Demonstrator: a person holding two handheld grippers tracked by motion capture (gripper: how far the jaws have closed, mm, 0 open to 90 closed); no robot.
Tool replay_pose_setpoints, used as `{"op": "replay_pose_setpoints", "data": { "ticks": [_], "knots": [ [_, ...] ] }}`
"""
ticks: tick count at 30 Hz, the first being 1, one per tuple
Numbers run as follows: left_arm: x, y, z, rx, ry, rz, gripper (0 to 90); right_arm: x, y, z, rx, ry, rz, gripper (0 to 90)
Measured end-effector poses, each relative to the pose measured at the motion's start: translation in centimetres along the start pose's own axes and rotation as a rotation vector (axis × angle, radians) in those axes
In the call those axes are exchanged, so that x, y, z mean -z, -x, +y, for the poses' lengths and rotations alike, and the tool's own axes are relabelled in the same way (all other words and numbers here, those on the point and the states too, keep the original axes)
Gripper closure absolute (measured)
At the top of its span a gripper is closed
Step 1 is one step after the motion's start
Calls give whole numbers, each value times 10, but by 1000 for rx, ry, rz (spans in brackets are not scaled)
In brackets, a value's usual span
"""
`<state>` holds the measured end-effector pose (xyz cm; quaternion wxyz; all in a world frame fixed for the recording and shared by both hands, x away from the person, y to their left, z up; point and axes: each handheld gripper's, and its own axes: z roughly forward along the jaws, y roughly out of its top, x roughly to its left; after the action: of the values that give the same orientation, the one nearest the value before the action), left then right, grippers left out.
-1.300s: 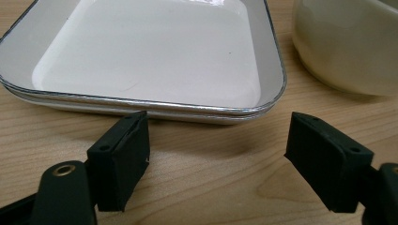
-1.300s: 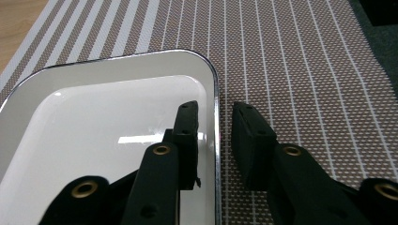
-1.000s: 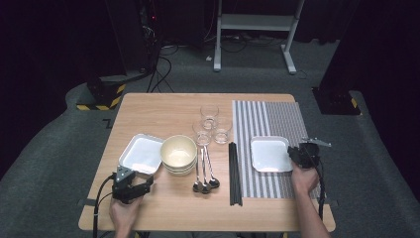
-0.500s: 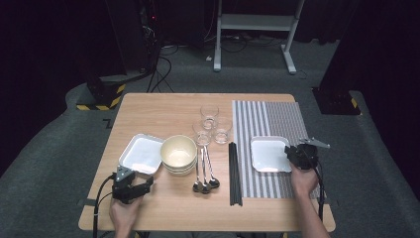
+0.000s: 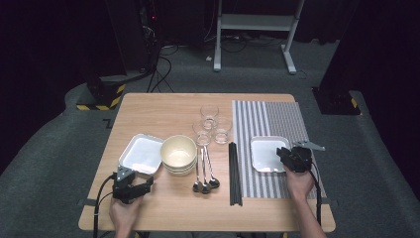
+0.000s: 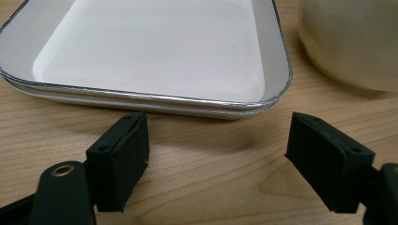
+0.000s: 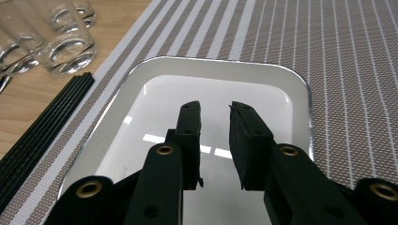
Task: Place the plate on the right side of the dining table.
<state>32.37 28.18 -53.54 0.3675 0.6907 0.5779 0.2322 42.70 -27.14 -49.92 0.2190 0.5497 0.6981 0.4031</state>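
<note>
My right gripper point(image 5: 282, 153) hovers over the right part of a white square plate point(image 5: 264, 151) that lies on the striped placemat point(image 5: 277, 119). In the right gripper view its jaws point(image 7: 215, 110) stand a narrow gap apart above the plate point(image 7: 225, 65), open, with nothing between them. My left gripper point(image 5: 144, 183) rests at the table's front left, pointing at a stack of white square plates point(image 5: 141, 151). Seen from the left gripper view, it point(image 6: 216, 140) is wide open just short of the stack's near rim point(image 6: 155, 101), with bare wood between its jaws.
A stack of cream bowls point(image 5: 178, 151) stands right of the left plates. Three glasses point(image 5: 209, 113), several spoons point(image 5: 204, 171) and black chopsticks point(image 5: 235, 173) lie mid-table. The right gripper view shows the glasses point(image 7: 65, 51) and chopsticks point(image 7: 42, 126) to the plate's left.
My right gripper has moved a little to the left, farther over the white plate. The left gripper has stayed where it was.
</note>
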Motion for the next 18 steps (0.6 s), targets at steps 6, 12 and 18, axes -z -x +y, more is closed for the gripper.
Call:
{"op": "replay_pose_setpoints", "data": {
  "ticks": [6,12,18],
  "knots": [
    [0,1,0,-9,-4,7,217,2,-6,-2,16,11,38,744],
    [0,1,0,-10,-4,8,216,2,-15,-5,45,13,64,749],
    [-1,2,0,-18,-7,11,214,2,-25,-9,65,9,95,753]
  ]
}}
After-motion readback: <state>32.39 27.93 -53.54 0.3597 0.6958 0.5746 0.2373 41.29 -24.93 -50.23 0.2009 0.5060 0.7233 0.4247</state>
